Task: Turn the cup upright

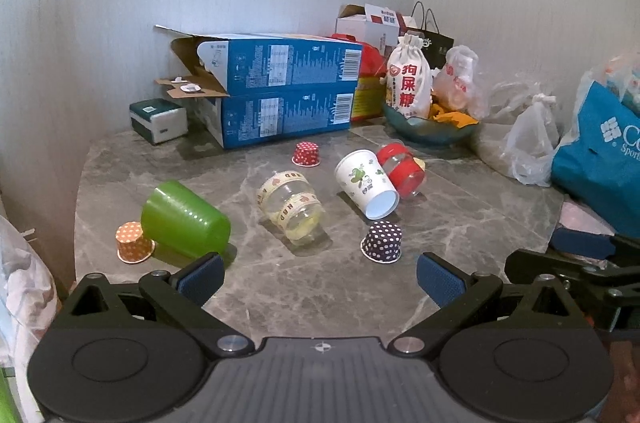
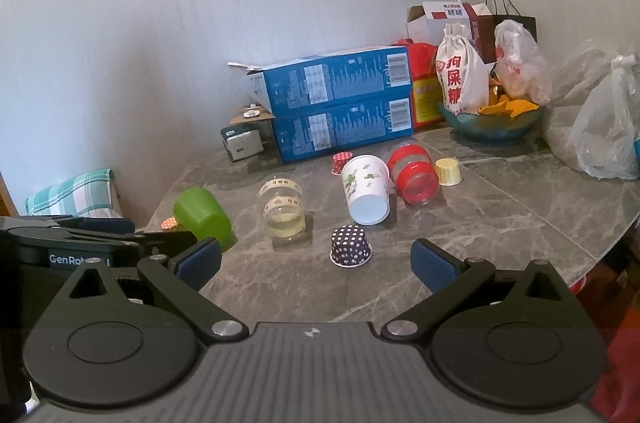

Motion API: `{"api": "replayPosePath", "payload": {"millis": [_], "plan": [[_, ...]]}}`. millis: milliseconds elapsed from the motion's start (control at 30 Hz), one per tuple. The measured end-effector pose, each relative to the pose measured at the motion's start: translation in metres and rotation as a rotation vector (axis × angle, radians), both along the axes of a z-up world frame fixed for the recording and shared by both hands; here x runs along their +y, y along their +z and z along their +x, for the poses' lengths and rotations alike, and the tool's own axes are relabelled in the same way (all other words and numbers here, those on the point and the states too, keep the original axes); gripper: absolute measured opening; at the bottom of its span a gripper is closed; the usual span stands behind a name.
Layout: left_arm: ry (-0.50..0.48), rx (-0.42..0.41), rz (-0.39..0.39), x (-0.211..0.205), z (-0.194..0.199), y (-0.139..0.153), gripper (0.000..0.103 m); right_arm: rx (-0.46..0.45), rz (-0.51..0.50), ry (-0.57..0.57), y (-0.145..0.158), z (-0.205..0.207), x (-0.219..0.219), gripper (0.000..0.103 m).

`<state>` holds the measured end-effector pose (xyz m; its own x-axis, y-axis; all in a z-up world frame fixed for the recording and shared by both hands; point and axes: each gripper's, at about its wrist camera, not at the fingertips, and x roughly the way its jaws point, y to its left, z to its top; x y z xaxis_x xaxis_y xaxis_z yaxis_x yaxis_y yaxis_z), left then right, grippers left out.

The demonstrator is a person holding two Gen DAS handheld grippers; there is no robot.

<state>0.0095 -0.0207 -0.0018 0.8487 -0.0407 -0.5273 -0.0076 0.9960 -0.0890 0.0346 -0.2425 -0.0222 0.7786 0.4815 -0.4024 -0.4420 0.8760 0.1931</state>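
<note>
Bare marble table (image 2: 304, 287) lies before the tongs; 2 blue boxes (image 2: 340, 107) wall the rear.

Light: soft, even, moderately bright indoor light.
Shadows: short and faint beside the cups on the worktop (image 1: 280, 287).
Glare: mild sheen on the marble.
Distortion: strong fisheye bending, dark vignetted corners.
Focus: slightly soft throughout; colours bluish.

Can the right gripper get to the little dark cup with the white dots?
Probably yes. The dotted cup sits mouth-down just ahead of the right gripper, whose fingers are open wide. Only bare table lies between them, and the clear cup stands off to one side.
</note>
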Motion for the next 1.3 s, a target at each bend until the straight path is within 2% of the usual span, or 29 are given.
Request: {"api": "replayPosePath", "payload": {"millis": [467,1300], "plan": [[0.021,-0.003,0.029,-0.0046,0.0019,-0.0001,0.103,0.018,0.002,0.0,-0.0002,0.002,-0.0037,0.102],[0.016,-0.009,0.027,-0.0049,0.0003,-0.003,0.103,0.036,0.003,0.0,-0.0036,0.0024,-0.0082,0.102]]}}
